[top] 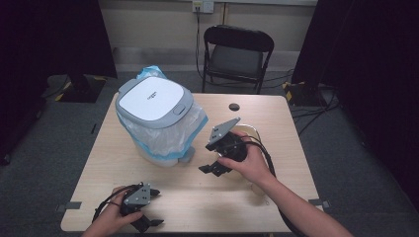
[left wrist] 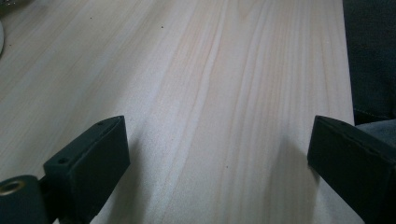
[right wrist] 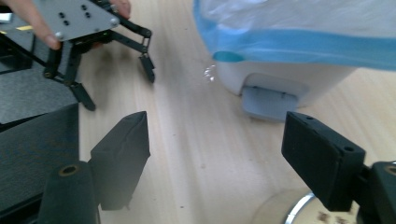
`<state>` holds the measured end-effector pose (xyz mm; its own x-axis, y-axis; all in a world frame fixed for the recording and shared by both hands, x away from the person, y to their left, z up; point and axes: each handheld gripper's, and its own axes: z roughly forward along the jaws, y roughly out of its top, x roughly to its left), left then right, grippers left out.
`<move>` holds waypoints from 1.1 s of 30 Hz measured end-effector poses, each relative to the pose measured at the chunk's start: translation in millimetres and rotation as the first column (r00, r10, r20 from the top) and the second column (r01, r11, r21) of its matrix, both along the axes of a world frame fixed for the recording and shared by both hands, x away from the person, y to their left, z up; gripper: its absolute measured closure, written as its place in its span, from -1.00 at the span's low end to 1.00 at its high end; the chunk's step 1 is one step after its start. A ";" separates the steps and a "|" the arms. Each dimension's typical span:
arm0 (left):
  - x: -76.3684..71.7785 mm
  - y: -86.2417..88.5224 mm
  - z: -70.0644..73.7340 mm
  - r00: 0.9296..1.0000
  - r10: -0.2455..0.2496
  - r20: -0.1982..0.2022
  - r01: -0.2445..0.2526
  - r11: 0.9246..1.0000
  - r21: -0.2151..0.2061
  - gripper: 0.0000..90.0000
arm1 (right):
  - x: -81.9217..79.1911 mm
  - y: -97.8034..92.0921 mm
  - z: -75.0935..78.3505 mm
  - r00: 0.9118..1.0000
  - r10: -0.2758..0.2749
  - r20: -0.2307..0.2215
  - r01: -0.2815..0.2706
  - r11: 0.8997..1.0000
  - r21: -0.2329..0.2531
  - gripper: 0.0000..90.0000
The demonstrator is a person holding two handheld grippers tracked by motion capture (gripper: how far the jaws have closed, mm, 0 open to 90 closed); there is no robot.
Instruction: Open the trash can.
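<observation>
Bin point(top: 157, 118) stands upright on the worktop point(top: 197, 197) at about 10 o'clock from the worktop's middle, its long axis vertical, its grey-rimmed white lid point(top: 154, 100) shut and facing up. A clear liner point(top: 168, 136) with a blue band hangs out from under the lid and drapes down the sides. A grey pedal point(right wrist: 269, 100) sits at the foot of the white base, pointing toward the near right.

Nearest, at 7 o'clock, the left hand-held gripper point(top: 154, 207) lies low over the worktop's near edge in the person's left hand point(top: 109, 219), pointing to 3 o'clock. Its jaws stand wide apart with bare wood between them, holding nothing.

Farther in, at 4 o'clock, the right hand-held gripper point(top: 211, 169) is held in the right hand point(top: 249, 163) above the worktop, pointing toward 8 o'clock. Its jaws gape wide and grip nothing; the bin's pedal lies just beyond them. A round clear object point(right wrist: 289, 210) with a metal rim sits below its right jaw; what it is I cannot tell.

Past the worktop's far edge, at 12 o'clock, stands a black folding chair point(top: 237, 54).
</observation>
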<state>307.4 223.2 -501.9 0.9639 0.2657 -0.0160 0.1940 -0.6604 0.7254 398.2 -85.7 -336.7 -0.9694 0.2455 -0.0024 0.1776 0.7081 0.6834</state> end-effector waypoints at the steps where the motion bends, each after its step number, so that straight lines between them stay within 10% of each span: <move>1: 0.0 0.0 0.0 1.000 0.000 0.000 0.000 1.000 0.000 -0.89 | 0.0 0.0 0.0 1.000 0.000 0.000 0.000 1.000 0.000 -0.49; 33: 0.4 0.2 0.4 1.000 -0.006 0.000 0.006 1.000 0.004 -0.89 | 37.9 12.3 53.8 0.999 -0.011 0.046 0.010 1.000 0.029 -0.55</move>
<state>307.8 223.4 -501.5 0.9654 0.2603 -0.0145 0.1901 -0.6645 0.7227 436.1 -73.4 -282.9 -0.9658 0.2562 -0.0398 0.1527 0.6863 0.7111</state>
